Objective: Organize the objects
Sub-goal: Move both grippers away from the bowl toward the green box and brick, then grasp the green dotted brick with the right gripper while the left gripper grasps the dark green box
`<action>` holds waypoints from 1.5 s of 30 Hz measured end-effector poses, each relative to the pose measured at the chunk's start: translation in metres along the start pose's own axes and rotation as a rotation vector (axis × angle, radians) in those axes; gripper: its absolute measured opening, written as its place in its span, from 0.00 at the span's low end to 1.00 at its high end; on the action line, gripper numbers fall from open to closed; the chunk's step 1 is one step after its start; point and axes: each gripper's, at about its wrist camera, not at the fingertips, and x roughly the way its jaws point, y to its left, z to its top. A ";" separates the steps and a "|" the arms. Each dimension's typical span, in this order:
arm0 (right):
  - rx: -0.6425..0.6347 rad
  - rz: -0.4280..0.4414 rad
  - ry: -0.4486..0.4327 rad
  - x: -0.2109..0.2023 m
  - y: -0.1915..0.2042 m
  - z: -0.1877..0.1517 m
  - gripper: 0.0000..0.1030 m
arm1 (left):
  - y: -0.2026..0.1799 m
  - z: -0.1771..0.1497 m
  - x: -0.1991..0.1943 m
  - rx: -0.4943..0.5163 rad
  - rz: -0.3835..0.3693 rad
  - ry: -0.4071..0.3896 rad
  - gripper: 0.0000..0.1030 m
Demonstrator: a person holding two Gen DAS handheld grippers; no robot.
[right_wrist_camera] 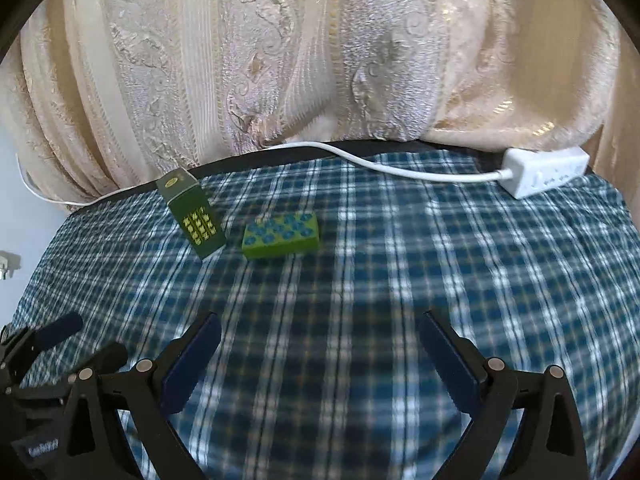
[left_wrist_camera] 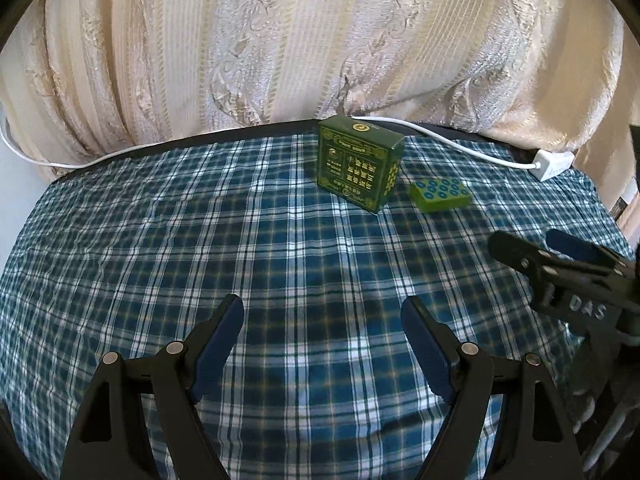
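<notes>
Blue pads line the black fingers of both tongs, and both pairs stand spread wide with nothing between them. The left gripper [left_wrist_camera: 322, 312] hovers low over the checked cloth [left_wrist_camera: 200, 240], a blue, white and dark green plaid spread across the table and lying in soft wrinkles. The right gripper [right_wrist_camera: 320, 330] hangs over the same cloth a little to the right; from the left wrist view it shows at the right edge, and from the right wrist view the left one shows at the lower left corner. Farther out, toward the back of the table, a dark green box [left_wrist_camera: 358, 164] stands upright with yellow printing on its faces, closed, so its contents cannot be told. Just beside it on the right, apart from it, a small green block [left_wrist_camera: 440, 194] lies flat, its top covered in blue round marks. Behind them a white cable [left_wrist_camera: 452, 146] runs along the dark back edge of the table to a white power strip [right_wrist_camera: 546, 172] resting at the far right. A cream curtain [left_wrist_camera: 280, 40] with a raised floral pattern hangs close behind the table and fills the background.
</notes>
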 end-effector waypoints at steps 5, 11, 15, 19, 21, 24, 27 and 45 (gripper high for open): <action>-0.045 0.011 0.010 0.020 0.013 0.013 0.98 | 0.010 0.006 0.006 -0.021 0.010 0.004 0.80; -0.075 0.006 0.026 0.040 0.022 0.024 0.98 | 0.018 0.007 0.012 -0.037 0.021 0.013 0.80; -0.096 -0.026 0.039 0.052 0.028 0.028 0.98 | 0.019 0.007 0.017 -0.030 0.025 0.023 0.80; -0.112 -0.039 0.072 0.066 0.032 0.030 0.89 | 0.020 0.010 0.022 -0.029 0.026 0.025 0.80; -0.121 -0.051 0.084 0.070 0.035 0.031 0.79 | 0.021 0.012 0.024 -0.030 0.028 0.025 0.80; -0.142 -0.065 0.080 0.070 0.038 0.031 0.65 | 0.022 0.017 0.029 -0.030 0.025 0.021 0.80; -0.140 -0.058 0.077 0.067 0.035 0.031 0.61 | 0.022 0.021 0.032 -0.019 0.017 0.006 0.80; -0.076 -0.034 0.069 0.038 0.011 0.012 0.61 | -0.024 0.072 0.052 0.243 -0.122 -0.165 0.80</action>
